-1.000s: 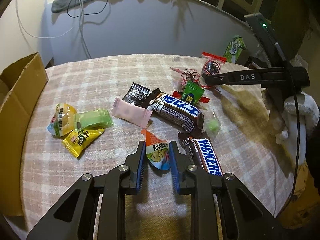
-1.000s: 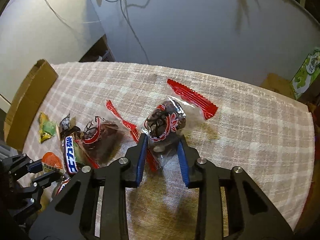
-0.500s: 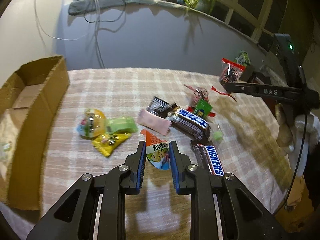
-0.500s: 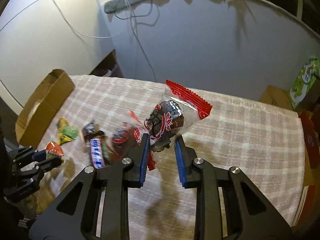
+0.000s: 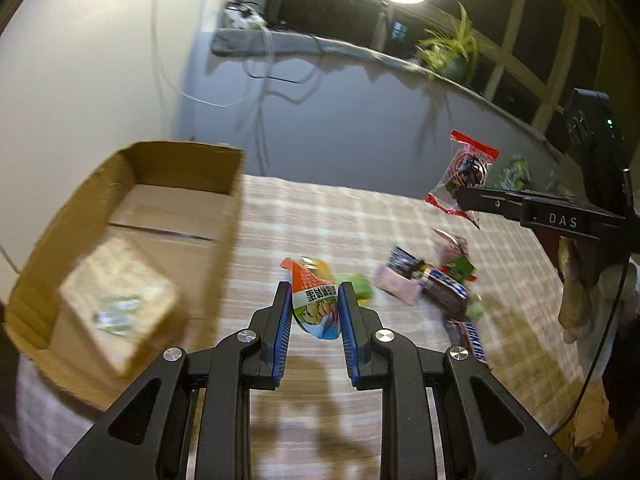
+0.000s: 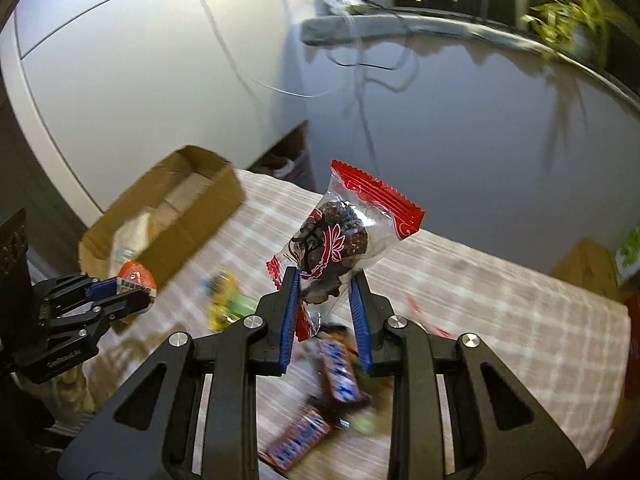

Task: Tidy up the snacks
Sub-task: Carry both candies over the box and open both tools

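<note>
My left gripper (image 5: 314, 296) is shut on an orange cone-shaped snack packet (image 5: 314, 304) and holds it above the checked tablecloth, just right of the open cardboard box (image 5: 132, 216). My right gripper (image 6: 324, 284) is shut on a clear red-edged bag of dark sweets (image 6: 340, 236), lifted above the table; the bag also shows in the left wrist view (image 5: 466, 170). The left gripper with its packet (image 6: 134, 280) shows at the left of the right wrist view, near the box (image 6: 168, 216).
Several loose snacks lie on the table: a pink packet (image 5: 398, 288), a dark chocolate bar (image 5: 440, 286), a Snickers bar (image 5: 468, 338), and green and yellow sweets (image 6: 228, 304). A pale wrapped packet (image 5: 116, 300) lies inside the box. A wall stands behind the table.
Both grippers have lifted their snacks off the table and moved left toward the cardboard box, which now fills more of both views. Both stay shut.
</note>
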A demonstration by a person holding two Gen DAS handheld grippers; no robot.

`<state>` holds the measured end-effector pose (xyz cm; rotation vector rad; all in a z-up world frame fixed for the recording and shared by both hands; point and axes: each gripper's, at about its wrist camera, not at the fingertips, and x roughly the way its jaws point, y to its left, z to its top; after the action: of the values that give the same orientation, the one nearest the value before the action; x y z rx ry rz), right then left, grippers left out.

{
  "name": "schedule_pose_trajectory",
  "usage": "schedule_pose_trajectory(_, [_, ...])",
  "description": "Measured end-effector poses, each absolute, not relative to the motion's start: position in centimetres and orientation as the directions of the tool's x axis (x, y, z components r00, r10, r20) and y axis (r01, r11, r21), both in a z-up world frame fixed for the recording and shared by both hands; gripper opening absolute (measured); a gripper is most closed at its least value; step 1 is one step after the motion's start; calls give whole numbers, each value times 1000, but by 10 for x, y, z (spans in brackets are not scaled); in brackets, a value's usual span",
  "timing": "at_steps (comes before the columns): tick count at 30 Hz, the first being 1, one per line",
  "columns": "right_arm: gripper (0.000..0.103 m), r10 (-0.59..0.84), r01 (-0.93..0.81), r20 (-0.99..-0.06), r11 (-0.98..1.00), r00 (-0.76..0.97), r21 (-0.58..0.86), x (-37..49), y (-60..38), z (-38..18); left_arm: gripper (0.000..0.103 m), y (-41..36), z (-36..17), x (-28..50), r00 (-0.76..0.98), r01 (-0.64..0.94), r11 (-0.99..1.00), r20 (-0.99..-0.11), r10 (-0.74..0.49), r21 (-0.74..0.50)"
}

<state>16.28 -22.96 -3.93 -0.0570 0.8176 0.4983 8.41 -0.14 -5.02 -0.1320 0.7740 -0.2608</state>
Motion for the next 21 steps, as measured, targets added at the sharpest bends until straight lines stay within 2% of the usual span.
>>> schedule_pose_trajectory(21, [26,517,-668,-734,735,441,117,187,-65,-35,21,101,-46,76,742,-21,975,-657,-134,-222])
